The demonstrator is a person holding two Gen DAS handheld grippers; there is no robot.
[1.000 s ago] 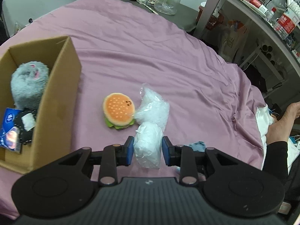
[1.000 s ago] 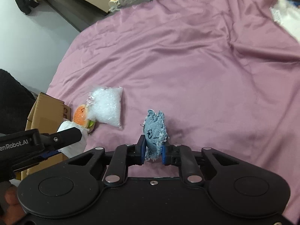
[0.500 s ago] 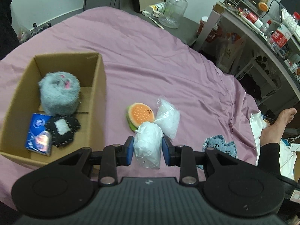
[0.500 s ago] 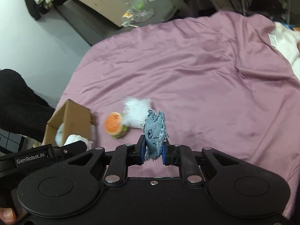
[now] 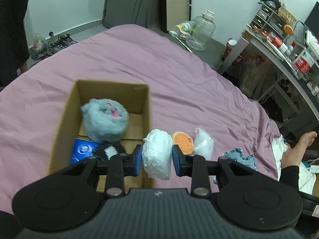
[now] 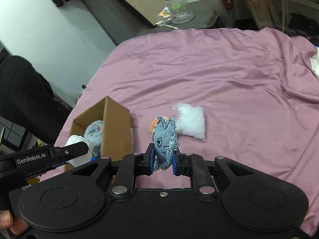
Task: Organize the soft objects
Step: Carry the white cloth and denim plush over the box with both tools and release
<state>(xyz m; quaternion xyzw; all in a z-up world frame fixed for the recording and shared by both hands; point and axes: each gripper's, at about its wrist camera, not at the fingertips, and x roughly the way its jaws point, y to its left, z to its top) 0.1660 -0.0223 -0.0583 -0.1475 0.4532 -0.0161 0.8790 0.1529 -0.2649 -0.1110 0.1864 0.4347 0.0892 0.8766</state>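
Both tongs are clamped on soft things. Left gripper (image 5: 157, 157) squeezes a white crinkled plastic bundle (image 5: 157, 155) between its blue pads, raised above the right wall of an open cardboard box (image 5: 146, 103). Right gripper (image 6: 163, 160) pinches a frayed denim patch toy (image 6: 165, 137) upright, in the air above the mauve bedsheet (image 6: 229, 75).

Beyond the box, the sheet stretches wide and bare towards the far edge of the bed. A desk and shelves crowd the right side in the left view.

Inside the box sit a grey fluffy plush (image 5: 104, 119) at the back, a blue packet (image 5: 82, 151) in the near left corner, and a black-edged piece with a white centre (image 5: 110, 150) beside it. Just right of the box on the sheet lie an orange burger plush (image 5: 182, 141) and a clear bag of white filling (image 5: 203, 143), touching or nearly so.

Compared with a second ago, the left gripper has risen and shifted towards the box, so the whole box interior now shows, and the right gripper has lifted the denim toy higher.
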